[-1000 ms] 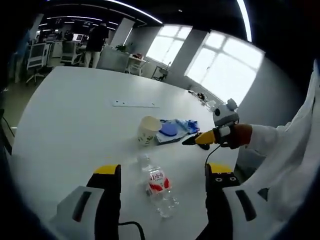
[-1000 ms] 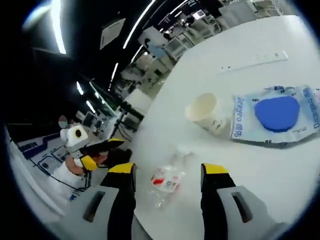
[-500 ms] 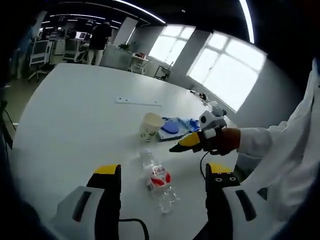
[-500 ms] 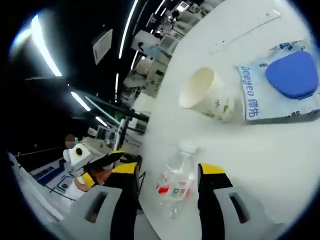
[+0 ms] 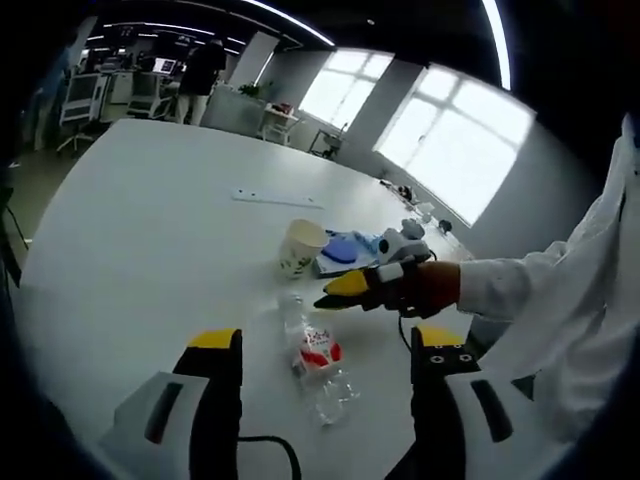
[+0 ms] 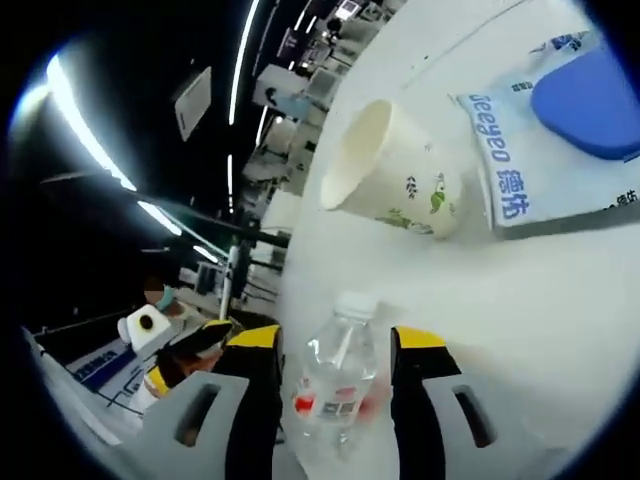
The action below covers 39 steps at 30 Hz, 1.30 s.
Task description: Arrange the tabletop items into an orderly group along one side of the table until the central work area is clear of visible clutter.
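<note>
Clear water bottle [image 6: 338,385] lying on the white counter [image 5: 150,230] between the spread jaws of the right gripper [image 6: 335,345], left gripper [image 5: 325,345] likewise spread; round, light, likely to roll or squirt free if pinched off-centre.

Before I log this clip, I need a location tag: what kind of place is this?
Probably an open-plan office or lab: a large white table, rows of desks and chairs behind it, long ceiling strip lights and big windows.
</note>
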Each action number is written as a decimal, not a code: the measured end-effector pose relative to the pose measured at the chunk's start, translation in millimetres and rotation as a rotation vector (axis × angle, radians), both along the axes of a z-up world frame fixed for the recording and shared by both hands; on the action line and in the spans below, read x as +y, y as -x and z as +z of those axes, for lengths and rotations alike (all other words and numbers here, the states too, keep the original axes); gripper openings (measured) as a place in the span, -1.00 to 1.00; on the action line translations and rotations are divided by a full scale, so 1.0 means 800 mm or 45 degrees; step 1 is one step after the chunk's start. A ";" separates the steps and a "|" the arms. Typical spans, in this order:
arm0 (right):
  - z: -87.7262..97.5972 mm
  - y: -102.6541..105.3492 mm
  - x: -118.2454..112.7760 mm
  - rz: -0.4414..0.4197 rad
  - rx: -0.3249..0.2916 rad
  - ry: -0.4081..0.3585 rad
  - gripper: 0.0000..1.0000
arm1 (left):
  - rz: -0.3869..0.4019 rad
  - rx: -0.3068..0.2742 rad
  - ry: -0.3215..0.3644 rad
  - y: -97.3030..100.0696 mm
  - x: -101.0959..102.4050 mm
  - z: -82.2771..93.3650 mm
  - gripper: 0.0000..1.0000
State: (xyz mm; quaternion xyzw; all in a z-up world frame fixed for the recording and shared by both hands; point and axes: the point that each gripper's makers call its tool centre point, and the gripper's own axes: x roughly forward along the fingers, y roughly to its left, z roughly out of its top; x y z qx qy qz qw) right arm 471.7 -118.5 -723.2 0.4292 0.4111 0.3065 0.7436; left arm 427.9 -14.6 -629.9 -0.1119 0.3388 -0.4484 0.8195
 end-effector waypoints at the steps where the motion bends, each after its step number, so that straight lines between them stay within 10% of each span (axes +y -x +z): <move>1: -0.001 -0.001 0.002 -0.003 0.006 -0.006 -0.18 | -0.001 0.000 0.001 0.000 0.000 0.000 0.39; 39: -0.023 -0.023 0.040 -0.023 0.045 -0.075 -0.60 | 0.010 0.042 0.020 0.002 0.004 -0.025 0.35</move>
